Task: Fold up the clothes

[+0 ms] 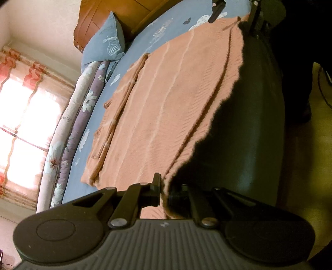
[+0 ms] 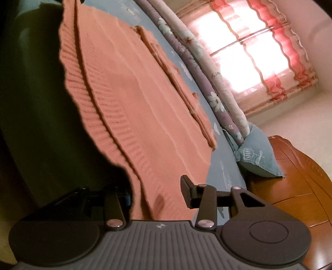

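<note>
1. One salmon-pink knitted sweater (image 1: 166, 108) lies spread flat on the bed (image 1: 145, 35), over a blue sheet printed with white motifs; its ribbed hem hangs past the near edge of the bed.
2. The left wrist view shows the left hand-held gripper (image 1: 164, 192) closed on the near corner of that ribbed hem, the fabric pinched between its pads.
3. The same view also catches the right hand-held gripper (image 1: 217, 10) far off at the top edge, over the other end of the hem; too little of it shows there to tell how its jaws stand.
4. The right wrist view shows the right hand-held gripper (image 2: 157, 193) with its jaws apart; the hem lies between them, and the right finger (image 2: 187, 191) stands clear of the cloth. The left finger is in shadow.
5. The sweater's long axis runs along the near edge of the bed, from one gripper to the other; a folded sleeve (image 1: 122, 103) lies along its far side.
6. Counted: one sweater, two grippers, one blue pillow (image 2: 257, 157), one rolled floral quilt (image 1: 68, 133), one wooden headboard (image 2: 290, 170), one curtained window (image 2: 249, 49).
</note>
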A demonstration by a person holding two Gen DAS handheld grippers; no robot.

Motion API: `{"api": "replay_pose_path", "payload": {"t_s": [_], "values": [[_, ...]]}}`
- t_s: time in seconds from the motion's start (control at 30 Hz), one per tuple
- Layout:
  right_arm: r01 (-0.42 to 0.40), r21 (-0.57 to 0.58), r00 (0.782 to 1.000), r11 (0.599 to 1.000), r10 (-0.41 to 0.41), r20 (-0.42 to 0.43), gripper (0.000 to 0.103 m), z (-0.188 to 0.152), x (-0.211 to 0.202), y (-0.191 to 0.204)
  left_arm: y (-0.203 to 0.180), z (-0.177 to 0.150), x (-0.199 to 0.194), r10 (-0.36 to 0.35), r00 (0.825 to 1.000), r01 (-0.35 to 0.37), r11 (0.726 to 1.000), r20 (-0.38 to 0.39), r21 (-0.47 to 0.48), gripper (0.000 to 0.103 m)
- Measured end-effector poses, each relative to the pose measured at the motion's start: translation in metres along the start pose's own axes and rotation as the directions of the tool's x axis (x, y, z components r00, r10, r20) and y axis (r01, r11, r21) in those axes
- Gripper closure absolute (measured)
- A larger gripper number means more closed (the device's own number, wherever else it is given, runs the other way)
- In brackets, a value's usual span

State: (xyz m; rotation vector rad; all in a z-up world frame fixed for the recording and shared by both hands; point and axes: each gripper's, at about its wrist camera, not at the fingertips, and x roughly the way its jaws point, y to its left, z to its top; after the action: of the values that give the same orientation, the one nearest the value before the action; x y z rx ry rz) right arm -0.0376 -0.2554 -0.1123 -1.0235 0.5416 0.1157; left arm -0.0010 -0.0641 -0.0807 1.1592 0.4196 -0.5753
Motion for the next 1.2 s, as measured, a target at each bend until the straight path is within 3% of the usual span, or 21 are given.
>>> {"api": "replay_pose_path", "payload": {"t_s": [0.17,0.2,0.23,0.3,1.2], "values": [[-0.009,-0.041,1.000,0.999,0.009,-0.011,0.057,-0.009,0.002,-0.005,0.003,0.000,0.003,-0.003,1.000,0.003,1.000,-0.005,-0.001,0.096],[-0.012,-0.033,1.000,0.999,0.011,-0.028,0.063,-0.009,0.003,-0.005,0.003,0.000,0.003,-0.004,1.000,0.004,1.000,-0.007,0.001,0.096],[-0.029,-0.020,0.999,0.999,0.029,-0.045,0.080,-0.009,0.006,-0.007,0.002,0.000,0.004,-0.007,1.000,0.007,1.000,-0.009,0.004,0.096],[-0.066,-0.005,0.995,0.998,0.065,-0.070,0.090,-0.009,0.012,-0.011,0.002,0.000,0.005,-0.012,1.000,0.012,1.000,-0.013,0.009,0.096],[-0.188,-0.116,0.977,0.975,0.174,-0.125,0.093,0.004,0.016,-0.016,-0.003,-0.006,0.019,-0.088,0.990,0.079,0.994,-0.114,-0.078,0.092]]}}
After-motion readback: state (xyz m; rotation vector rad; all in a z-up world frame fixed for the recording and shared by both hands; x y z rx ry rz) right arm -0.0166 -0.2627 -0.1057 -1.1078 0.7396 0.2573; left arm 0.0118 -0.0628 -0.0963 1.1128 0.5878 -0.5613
